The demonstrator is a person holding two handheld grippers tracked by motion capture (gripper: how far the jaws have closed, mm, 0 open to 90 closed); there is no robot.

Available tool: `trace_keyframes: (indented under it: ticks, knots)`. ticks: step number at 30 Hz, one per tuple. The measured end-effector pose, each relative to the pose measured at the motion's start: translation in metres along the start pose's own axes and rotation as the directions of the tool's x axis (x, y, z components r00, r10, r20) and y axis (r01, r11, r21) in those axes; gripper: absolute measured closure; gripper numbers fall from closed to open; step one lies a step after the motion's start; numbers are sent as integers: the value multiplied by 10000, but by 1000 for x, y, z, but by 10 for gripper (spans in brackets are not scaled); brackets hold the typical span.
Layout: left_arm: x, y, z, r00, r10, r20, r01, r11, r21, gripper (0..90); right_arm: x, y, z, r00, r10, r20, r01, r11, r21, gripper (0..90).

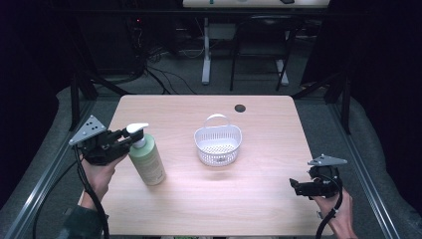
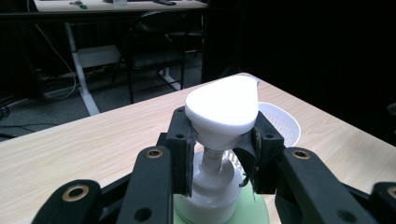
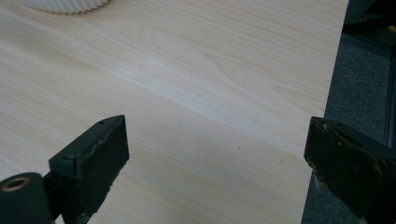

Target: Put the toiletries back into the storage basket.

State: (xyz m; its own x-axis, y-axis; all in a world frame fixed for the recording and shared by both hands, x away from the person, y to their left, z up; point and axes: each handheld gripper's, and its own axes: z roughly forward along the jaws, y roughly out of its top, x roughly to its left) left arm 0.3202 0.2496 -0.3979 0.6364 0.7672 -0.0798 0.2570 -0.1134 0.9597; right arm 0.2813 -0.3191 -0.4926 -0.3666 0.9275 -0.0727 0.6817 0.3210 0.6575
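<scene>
Light wood tabletop, a small dark round hole near its far edge. Green pump bottle stands upright on the tabletop right in front of the left hand-held gripper, tilt hard to judge. Left hand-held gripper is clamped on the bottle's neck just under the white pump head; in the left gripper view both black pads press the white stem from either side, pump head sits above them, white collar and green shoulder below. Person's left hand wraps the gripper body, grey three-cornered plate on top, cable trailing down toward the near edge. White perforated basket with an arched handle sits past the bottle, well apart from the left hand-held gripper, between the two grippers and farther out; its rim shows behind the pump head in the left gripper view. Right hand-held gripper is near the near right corner of the tabletop, held in the person's right hand, jaws wide apart with nothing between them, bare wood below in the right gripper view. Basket edge shows at the top left of that view, well ahead of the right hand-held gripper.
</scene>
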Motion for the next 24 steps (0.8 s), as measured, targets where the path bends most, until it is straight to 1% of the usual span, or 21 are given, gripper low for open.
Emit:
trace_keyframes:
  ticks: [7, 10, 14, 16, 24]
  knots:
    - [-3, 1, 4, 9998, -88, 203, 92, 9997, -214, 666, 0, 0, 0, 10000, 19, -11, -19, 10000, 12, 62]
    - [-6, 2, 7, 9988, -137, 467, 156, 9990, -424, 668, 0, 0, 0, 10000, 18, -18, -18, 10000, 12, 65]
    - [-8, 5, 9, 9983, -130, 568, 156, 9988, -472, 669, 0, -1, 0, 10000, 6, -19, -6, 10000, 13, 65]
    - [-10, 7, 11, 9973, -163, 722, 207, 9980, -597, 670, 0, -1, 0, 10000, 1, -31, 0, 10000, 21, 66]
    - [-17, 15, 16, 9957, -44, 923, 118, 9968, -796, 670, 0, 0, 0, 10000, -27, -40, 27, 10000, 12, 67]
